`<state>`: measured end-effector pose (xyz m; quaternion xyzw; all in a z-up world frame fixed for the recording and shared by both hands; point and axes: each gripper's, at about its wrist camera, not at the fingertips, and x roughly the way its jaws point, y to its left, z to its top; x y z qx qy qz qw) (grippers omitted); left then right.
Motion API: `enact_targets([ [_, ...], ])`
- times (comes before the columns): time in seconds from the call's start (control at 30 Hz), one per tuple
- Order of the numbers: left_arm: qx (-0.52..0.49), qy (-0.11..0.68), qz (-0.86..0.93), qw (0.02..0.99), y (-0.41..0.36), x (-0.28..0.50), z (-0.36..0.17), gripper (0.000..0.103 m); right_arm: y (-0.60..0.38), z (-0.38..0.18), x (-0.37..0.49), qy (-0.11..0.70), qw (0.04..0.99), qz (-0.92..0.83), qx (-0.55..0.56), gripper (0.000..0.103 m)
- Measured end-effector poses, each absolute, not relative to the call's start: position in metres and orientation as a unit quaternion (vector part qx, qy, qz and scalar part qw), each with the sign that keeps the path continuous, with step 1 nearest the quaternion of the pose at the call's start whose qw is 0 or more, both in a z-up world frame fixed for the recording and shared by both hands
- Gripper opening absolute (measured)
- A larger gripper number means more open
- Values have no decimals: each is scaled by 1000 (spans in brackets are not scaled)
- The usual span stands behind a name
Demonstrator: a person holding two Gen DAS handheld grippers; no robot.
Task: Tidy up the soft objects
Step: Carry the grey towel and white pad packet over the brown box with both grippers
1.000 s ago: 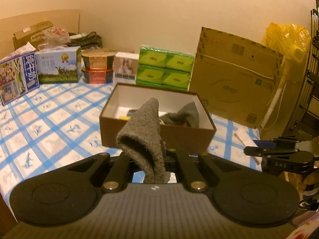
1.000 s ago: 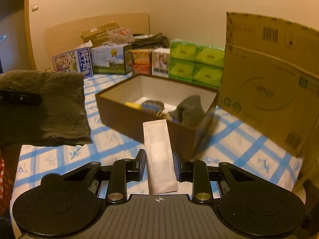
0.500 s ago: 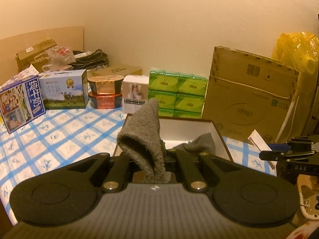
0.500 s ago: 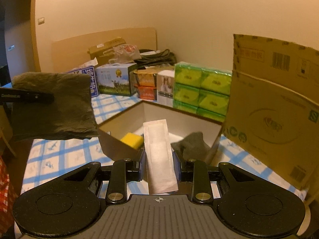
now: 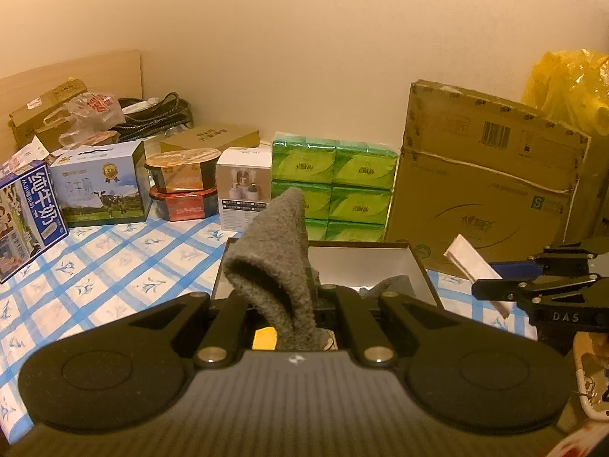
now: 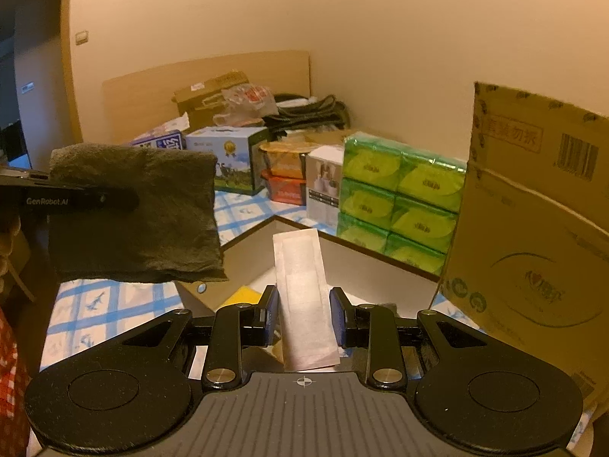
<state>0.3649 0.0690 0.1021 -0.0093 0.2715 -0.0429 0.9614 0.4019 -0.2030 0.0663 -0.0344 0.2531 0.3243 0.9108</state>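
blue-checked tabletop (image 5: 114, 266) along a cream wall | left tongs (image 5: 289, 301) pinch a grey fuzzy cloth (image 5: 278, 266) above the open brown cardboard box (image 5: 415, 262) | right tongs (image 6: 303, 314) clamp a flat white paper packet (image 6: 302, 293) | step: carrying both over the box | next: lower, then release inside

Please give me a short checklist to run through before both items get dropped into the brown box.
1. Left tongs clamped on the grey cloth: ok; the cloth stands up between the shut jaws.
2. Right tongs gripping the white flat packet: ok; both pads sit against its edges.
3. Brown box open and under the tongs: ok; no lid, and its rim lies just ahead in both views.
4. Room left inside the box: cannot tell; a grey cloth piece and a yellow item show, the rest is hidden.
5. Cloth hanging clear of the box rim: cannot tell.
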Motion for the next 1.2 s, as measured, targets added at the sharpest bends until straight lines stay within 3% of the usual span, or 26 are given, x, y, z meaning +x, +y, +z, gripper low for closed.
enact_targets([
  [0.53, 16, 280, -21, 960, 63, 442, 90, 4, -179, 45, 469, 312, 902, 298, -7, 30],
  [1.2, 36, 321, 15, 946, 80, 512, 29, 4, -147, 6, 525, 366, 889, 275, -11, 30],
])
